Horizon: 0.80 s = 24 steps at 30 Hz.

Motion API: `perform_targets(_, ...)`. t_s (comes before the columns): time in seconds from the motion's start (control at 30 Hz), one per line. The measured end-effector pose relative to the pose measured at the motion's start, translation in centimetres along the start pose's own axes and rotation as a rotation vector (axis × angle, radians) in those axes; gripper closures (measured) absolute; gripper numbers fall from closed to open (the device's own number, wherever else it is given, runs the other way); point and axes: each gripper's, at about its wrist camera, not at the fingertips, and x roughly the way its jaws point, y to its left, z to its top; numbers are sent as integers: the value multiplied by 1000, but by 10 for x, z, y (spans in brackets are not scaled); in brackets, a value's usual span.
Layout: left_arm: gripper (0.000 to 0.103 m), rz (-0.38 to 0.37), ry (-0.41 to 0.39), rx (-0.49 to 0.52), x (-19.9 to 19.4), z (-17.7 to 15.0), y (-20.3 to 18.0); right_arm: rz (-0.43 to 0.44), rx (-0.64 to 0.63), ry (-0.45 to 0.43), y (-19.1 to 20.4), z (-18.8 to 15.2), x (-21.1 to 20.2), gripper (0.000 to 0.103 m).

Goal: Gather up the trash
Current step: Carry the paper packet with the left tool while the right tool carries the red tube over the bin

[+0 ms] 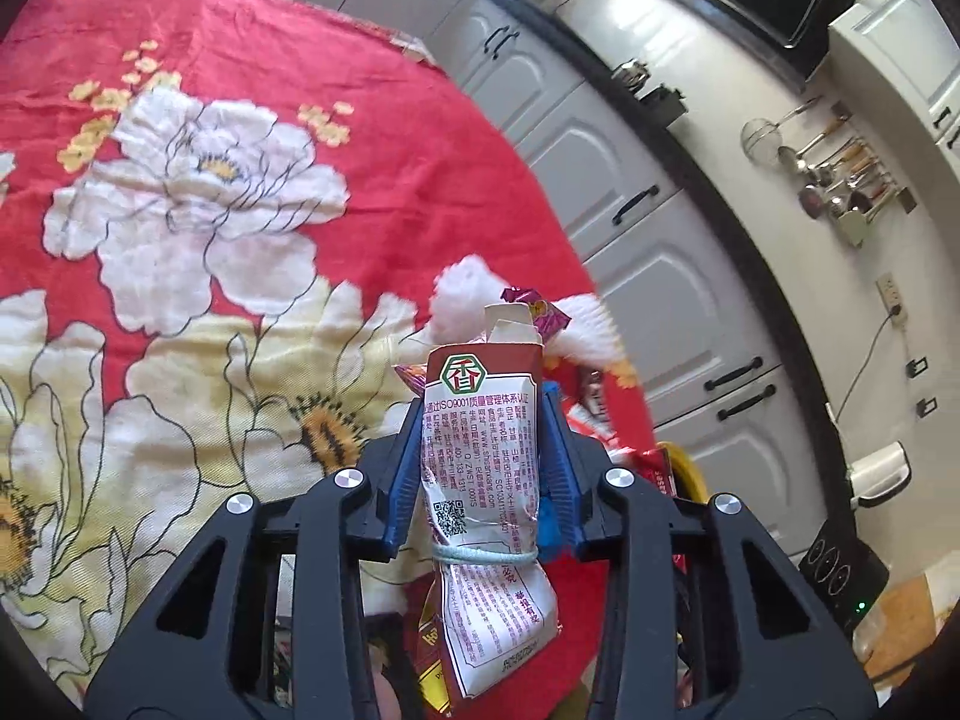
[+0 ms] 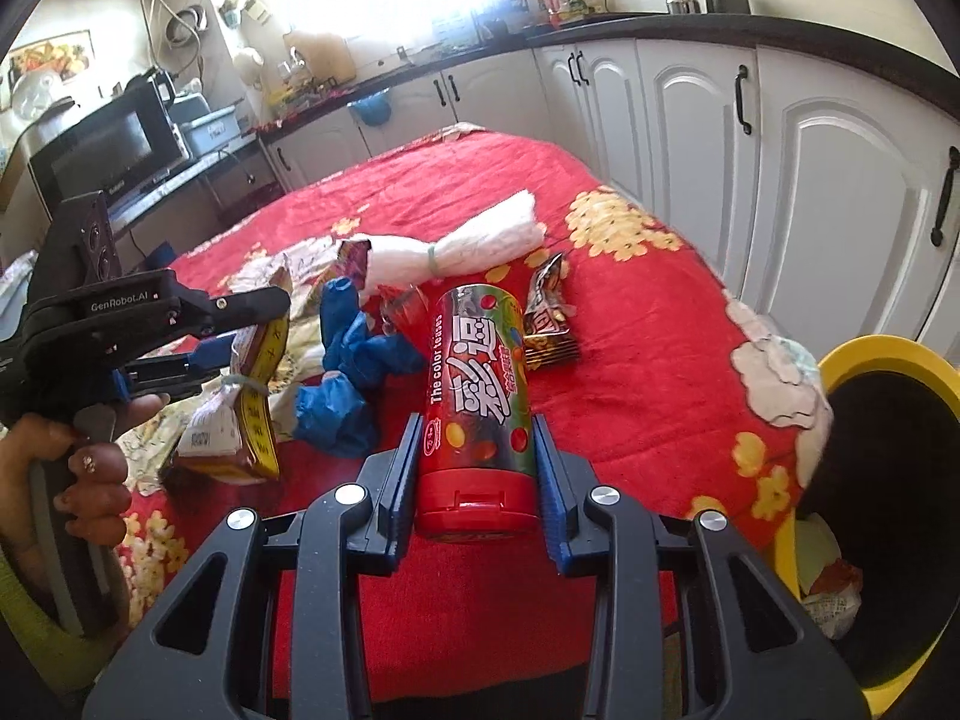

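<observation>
Red floral cloth (image 2: 456,192) covers the worktop, white cabinets (image 2: 696,120) running along its far and right sides. Left claw (image 1: 483,414) is closed on a crumpled red-and-white sachet (image 1: 480,450) bound with a pale rubber band (image 1: 485,554); blue pads press both its sides, sachet upright, lower end hanging below the band. In the right wrist view the same left claw (image 2: 237,354) shows at the left, held clear above the cloth, a hand (image 2: 90,480) around its grip, the sachet (image 2: 240,408) dangling from it. Right claw (image 2: 477,468) grips a candy tube (image 2: 474,396), red cap toward the camera, pads tight against both sides near the cap. Loose trash lies on the cloth beyond the tube: blue crumpled gloves (image 2: 354,372) just left of it, a white rolled bag (image 2: 468,246) with a green band farther back, a dark foil wrapper (image 2: 549,318) just right of the tube. Yellow-rimmed bin (image 2: 870,372) sits at the worktop's right edge, black liner inside, some crumpled scraps (image 2: 831,594) visible low in it. Microwave (image 2: 114,150) stands on the far left counter.
</observation>
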Motion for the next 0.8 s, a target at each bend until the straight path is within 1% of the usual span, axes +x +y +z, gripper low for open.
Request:
perform_targets(0.13, 73, -18, -12, 4, -8, 1, -7, 2, 8, -22, -2, 2, -13, 70)
perform_targets(0.3, 73, -41, -49, 24, -19, 1, -20, 4, 15, -54, -3, 8, -27, 70)
perform_targets(0.37, 73, -32, -62, 39, -21, 1, -24, 4, 15, -62, -3, 10, -30, 70)
perform_targets(0.43, 73, -39, -53, 42, -21, 1, -25, 5, 18, -67, -4, 11, -32, 70)
perform_targets(0.63, 73, -21, -1, 22, -9, -5, -17, 3, 22, -67, -5, 10, -33, 70)
perform_targets(0.73, 73, -19, 22, 32, -4, -10, -19, 1, 31, -70, -8, 10, -34, 70)
perform_targets(0.8, 73, -6, 35, 53, 0, -15, -22, -1, 35, -72, -10, 10, -35, 70)
